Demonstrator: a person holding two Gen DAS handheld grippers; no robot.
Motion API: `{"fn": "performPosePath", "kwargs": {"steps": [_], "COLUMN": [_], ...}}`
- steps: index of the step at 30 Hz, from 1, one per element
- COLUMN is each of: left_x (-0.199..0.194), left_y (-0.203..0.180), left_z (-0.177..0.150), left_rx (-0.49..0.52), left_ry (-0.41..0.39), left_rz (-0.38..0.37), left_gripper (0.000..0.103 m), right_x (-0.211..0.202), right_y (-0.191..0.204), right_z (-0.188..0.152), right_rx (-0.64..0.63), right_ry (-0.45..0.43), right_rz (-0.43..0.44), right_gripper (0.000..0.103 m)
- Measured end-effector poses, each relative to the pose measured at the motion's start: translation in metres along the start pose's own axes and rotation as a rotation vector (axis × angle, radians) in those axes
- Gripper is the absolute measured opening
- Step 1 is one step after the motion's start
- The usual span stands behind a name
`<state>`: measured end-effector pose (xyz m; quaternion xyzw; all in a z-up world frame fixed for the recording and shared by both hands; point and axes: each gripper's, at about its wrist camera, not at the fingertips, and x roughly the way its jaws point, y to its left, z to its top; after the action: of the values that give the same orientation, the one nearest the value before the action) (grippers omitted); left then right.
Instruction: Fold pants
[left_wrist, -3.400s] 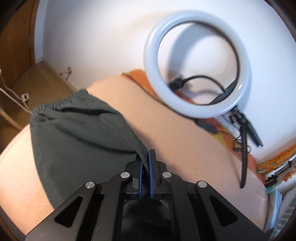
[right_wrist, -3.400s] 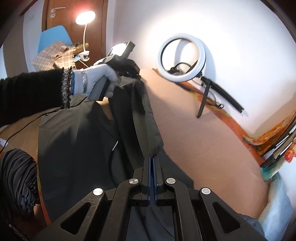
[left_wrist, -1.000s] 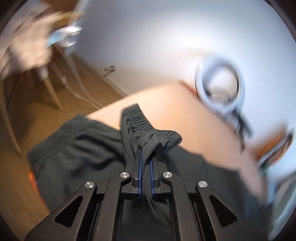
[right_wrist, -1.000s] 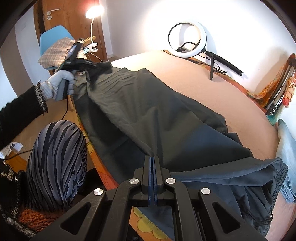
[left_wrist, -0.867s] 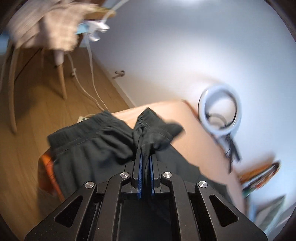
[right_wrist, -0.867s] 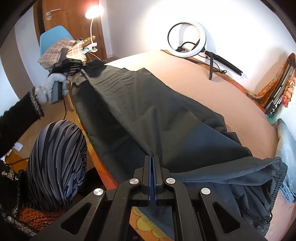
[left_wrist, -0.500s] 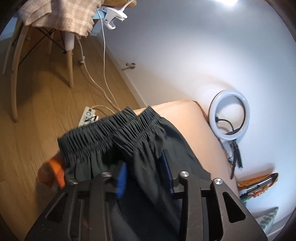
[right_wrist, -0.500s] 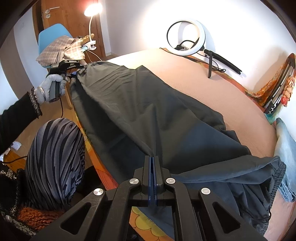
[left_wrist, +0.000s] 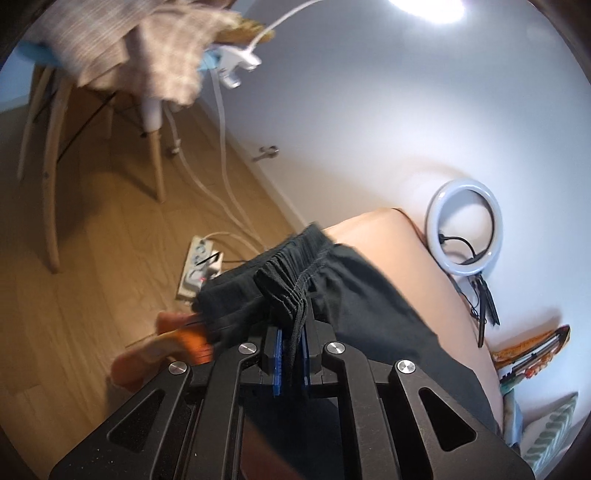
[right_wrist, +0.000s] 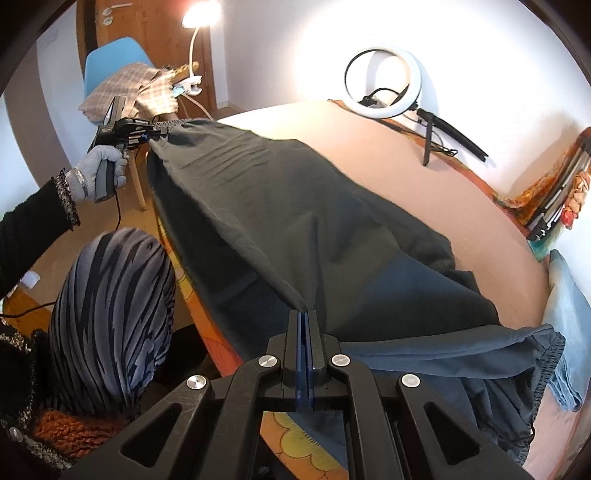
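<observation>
Both tools are matte black with angular arms, triangular cut-outs and round silver screw heads; the left gripper (left_wrist: 290, 360) and right gripper (right_wrist: 304, 354) carry blue finger pads. The left hand (right_wrist: 99, 168) wears a pale grey knit glove, beyond it a black sleeve with a speckled cuff. A black cable trails from the handle.

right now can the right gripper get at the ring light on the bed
Probably not: the right gripper is shut on the pants, and the ring light stands across the bed by the wall.
</observation>
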<state>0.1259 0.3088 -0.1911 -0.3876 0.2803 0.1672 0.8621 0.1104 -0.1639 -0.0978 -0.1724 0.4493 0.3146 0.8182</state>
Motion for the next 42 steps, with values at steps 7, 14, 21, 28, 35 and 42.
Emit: {"fn": "performPosePath", "kwargs": {"steps": [7,14,21,28,35,42], "left_x": [0.009,0.002,-0.003,-0.041,-0.077,-0.078], "left_y": [-0.003,-0.002,-0.009,-0.034,-0.109,-0.197], "left_z": [0.003,0.0,0.002,0.009,0.003,-0.026], "left_rx": [0.09,0.106,0.129,0.191,0.374,0.487], "left_ry": [0.056,0.032,0.077,0.022,-0.028,0.095], "left_rz": [0.024,0.055,0.071,0.086,-0.017,-0.261], "left_gripper": [0.006,0.006,0.018,0.038,0.051,0.061], "right_x": [0.01,0.02,0.034,0.018,-0.018,-0.056], "right_y": [0.009,0.01,-0.009,-0.021,-0.044,-0.072], "right_z": [-0.015,-0.022,-0.037,-0.042,-0.055,-0.077], "right_rx": [-0.011,0.042,0.139,0.275,0.416,0.592], "right_ry": [0.062,0.048,0.06,-0.04,-0.139,-0.211], "right_rz": [0.031,0.056,0.084,0.126,0.089,-0.012], "right_gripper": [0.0,0.0,0.0,0.03,0.036,0.055]}}
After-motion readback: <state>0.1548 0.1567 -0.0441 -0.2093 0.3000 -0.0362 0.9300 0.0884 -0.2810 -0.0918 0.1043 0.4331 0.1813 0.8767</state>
